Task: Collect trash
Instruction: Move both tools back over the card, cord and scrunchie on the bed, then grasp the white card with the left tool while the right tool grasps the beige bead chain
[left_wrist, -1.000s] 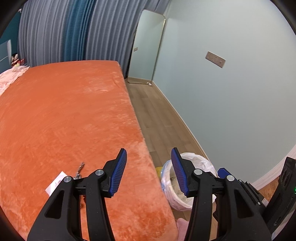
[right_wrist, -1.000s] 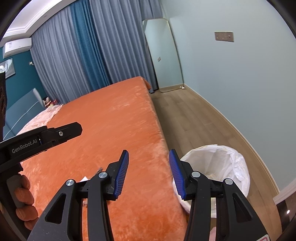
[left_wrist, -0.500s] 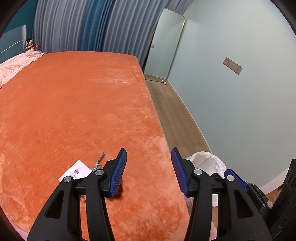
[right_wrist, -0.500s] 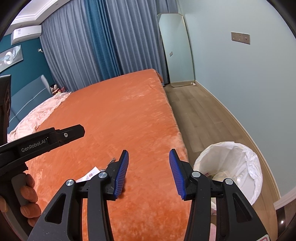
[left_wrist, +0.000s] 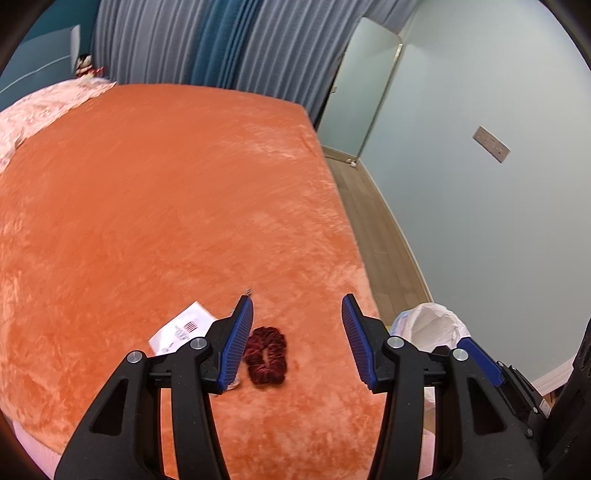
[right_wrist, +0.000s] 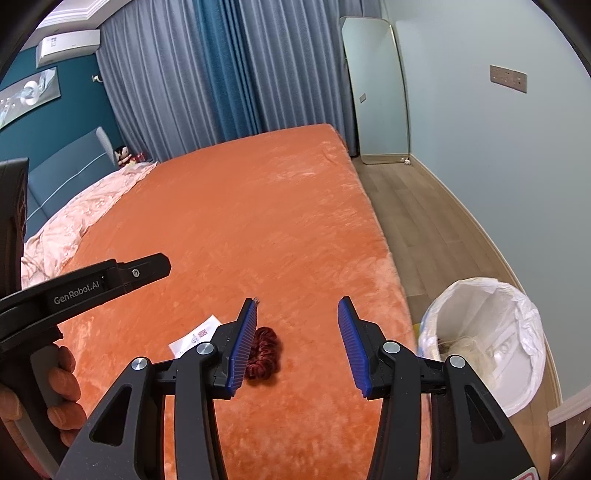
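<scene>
Currently both claws held released, nothing gripped. Left claw (left_wrist: 297, 339) and right claw (right_wrist: 297, 341) poised above orange bed (left_wrist: 166, 221). Dark red scrunchie (left_wrist: 266, 355) seen just below left finger of each claw; paper slip (left_wrist: 179, 328) further left. Lined trash bin (right_wrist: 487, 343) right of right claw.

Both views are bright and evenly lit with soft indoor light; its source is out of frame. The bed (left_wrist: 184, 206) shows pale sheen near its far right corner. Shadows are faint. Fisheye distortion bows the wall (right_wrist: 517, 184) and curtains (right_wrist: 221, 74), and dark vignetting rings every corner. Slight blur softens the bed's near edge.
</scene>
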